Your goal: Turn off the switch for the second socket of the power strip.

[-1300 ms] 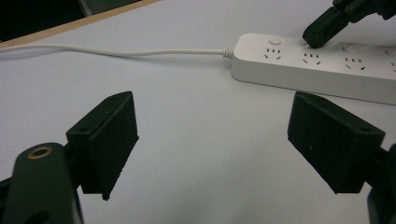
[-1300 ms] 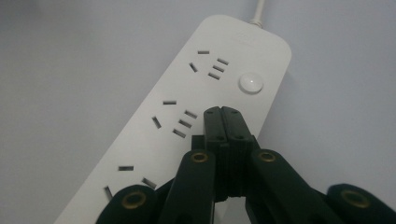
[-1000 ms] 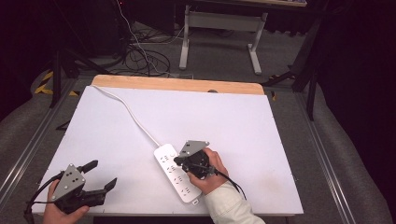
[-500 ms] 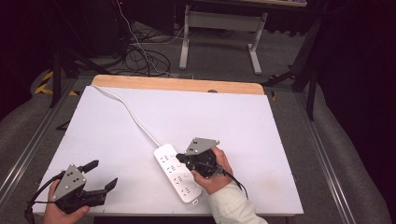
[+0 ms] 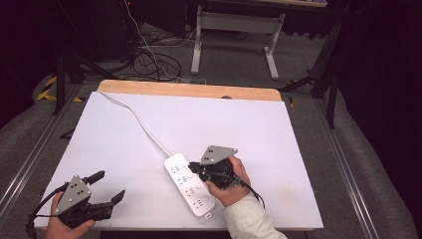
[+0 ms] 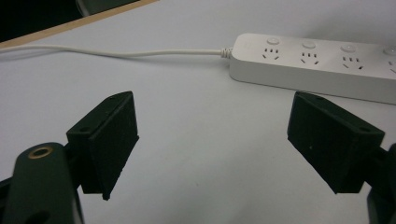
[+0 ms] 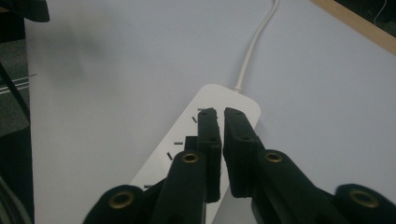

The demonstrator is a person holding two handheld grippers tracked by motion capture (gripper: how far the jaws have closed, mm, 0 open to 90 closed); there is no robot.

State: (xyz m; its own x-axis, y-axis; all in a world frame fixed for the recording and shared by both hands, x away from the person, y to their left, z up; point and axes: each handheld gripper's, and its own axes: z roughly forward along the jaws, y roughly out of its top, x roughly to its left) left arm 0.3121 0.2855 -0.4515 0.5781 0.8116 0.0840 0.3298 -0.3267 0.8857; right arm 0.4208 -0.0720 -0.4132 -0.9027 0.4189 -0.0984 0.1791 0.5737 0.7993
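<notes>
The power strip (image 5: pixel 190 184) is smooth white plastic with a faint sheen, and its cord (image 5: pixel 142 125) looks like soft white rubbery sheathing. The bench (image 5: pixel 278 149) carries a matt white sheet, clean and even, with a strip of pale varnished wood showing along its far edge. The left tongs (image 6: pixel 212 144) have matt black plastic jaws with a finely grained face — brass-coloured metal eyelets sit in the arms. The right tongs (image 7: pixel 220 140) are of the same dull black plastic, topped by a grey matt plate.
</notes>
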